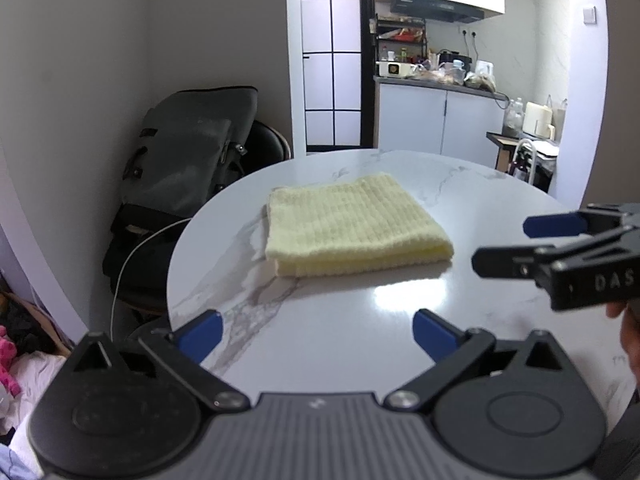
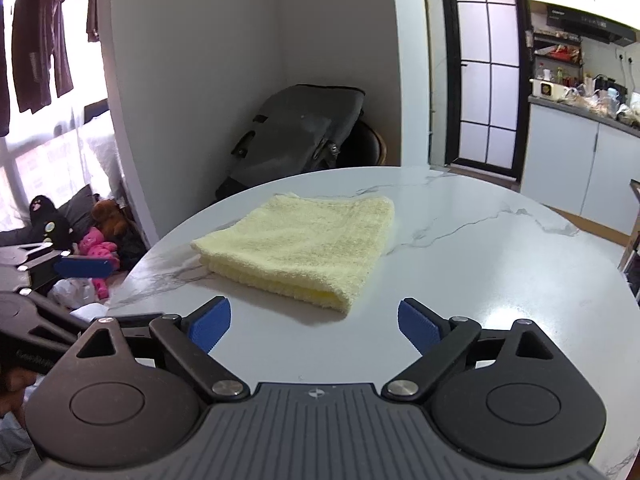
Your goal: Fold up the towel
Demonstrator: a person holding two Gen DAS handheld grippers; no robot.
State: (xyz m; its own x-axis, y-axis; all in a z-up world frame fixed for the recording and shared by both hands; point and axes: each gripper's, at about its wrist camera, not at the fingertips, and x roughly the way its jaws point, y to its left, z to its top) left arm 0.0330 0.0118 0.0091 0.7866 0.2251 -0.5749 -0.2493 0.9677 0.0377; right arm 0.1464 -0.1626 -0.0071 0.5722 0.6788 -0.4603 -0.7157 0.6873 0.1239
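Blue-padded left tongs [image 1: 317,336] stand spread apart with nothing between them, above the near part of the white marble bench [image 1: 360,320]. Right tongs [image 2: 314,322] are likewise spread wide and empty, just short of the yellow towel [image 2: 298,246]. That towel lies folded flat on the bench, ahead of both tongs and apart from them. Beyond it, a grey bag [image 1: 188,152] leans near the wall.
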